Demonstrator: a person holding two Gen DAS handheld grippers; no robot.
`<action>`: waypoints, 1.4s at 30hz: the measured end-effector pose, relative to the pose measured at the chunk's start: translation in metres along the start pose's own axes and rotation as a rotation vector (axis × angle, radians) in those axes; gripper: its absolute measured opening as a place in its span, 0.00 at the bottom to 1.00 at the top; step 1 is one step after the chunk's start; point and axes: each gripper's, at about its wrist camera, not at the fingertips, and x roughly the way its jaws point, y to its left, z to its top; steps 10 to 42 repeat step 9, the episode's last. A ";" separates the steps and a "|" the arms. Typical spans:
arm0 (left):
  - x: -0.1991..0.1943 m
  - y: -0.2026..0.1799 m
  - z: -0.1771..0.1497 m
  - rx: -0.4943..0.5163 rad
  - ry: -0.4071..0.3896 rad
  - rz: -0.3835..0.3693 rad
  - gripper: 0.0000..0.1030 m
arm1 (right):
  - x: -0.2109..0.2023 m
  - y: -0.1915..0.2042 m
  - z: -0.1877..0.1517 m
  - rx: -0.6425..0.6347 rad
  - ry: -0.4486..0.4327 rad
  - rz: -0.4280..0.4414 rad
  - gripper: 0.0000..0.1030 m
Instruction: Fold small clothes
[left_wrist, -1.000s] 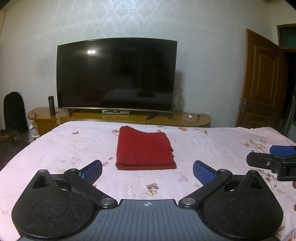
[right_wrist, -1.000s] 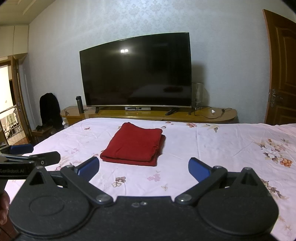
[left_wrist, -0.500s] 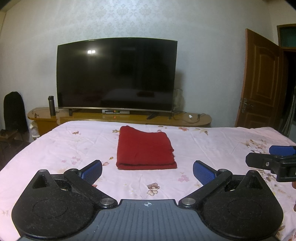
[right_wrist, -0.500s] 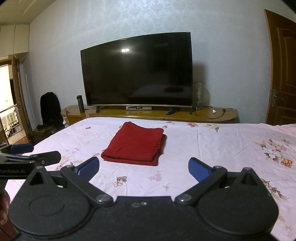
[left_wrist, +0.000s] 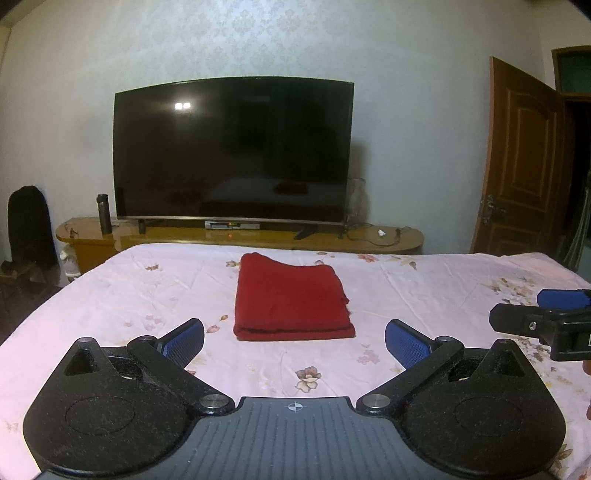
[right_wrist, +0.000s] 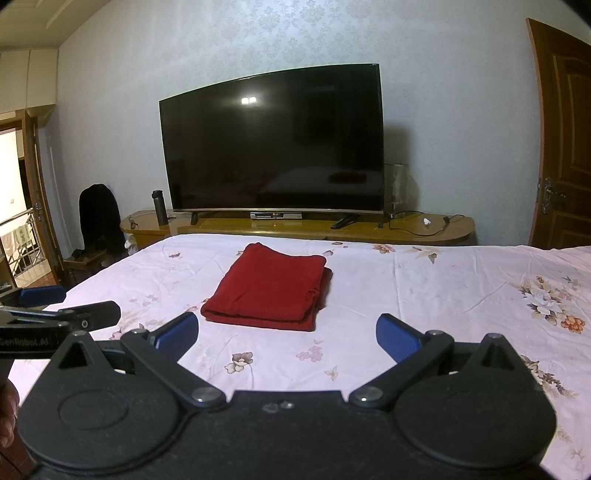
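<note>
The left gripper (left_wrist: 294, 338) and the right gripper (right_wrist: 287, 334) are both held above the near part of the bed (left_wrist: 424, 291), each with its blue pads spread wide and nothing between them. The red cloth (left_wrist: 291, 302) lies folded flat on the flowered sheet, ahead of both grippers and apart from them. Beyond the bed's far edge, a television (left_wrist: 232, 147) stands on a low wooden cabinet (left_wrist: 369, 240).

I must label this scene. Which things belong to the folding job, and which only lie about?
Job: red folded cloth, bed, left tool, right tool.
Lying about: television, wooden stand, dark bottle, door.
</note>
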 end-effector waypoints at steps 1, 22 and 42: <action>0.000 0.001 0.000 0.002 -0.004 0.003 1.00 | 0.000 0.000 0.000 0.000 0.000 0.002 0.99; 0.001 0.001 0.000 0.034 0.000 -0.002 1.00 | 0.002 0.001 0.002 0.004 0.000 0.012 0.99; 0.001 0.001 0.000 0.034 0.000 -0.002 1.00 | 0.002 0.001 0.002 0.004 0.000 0.012 0.99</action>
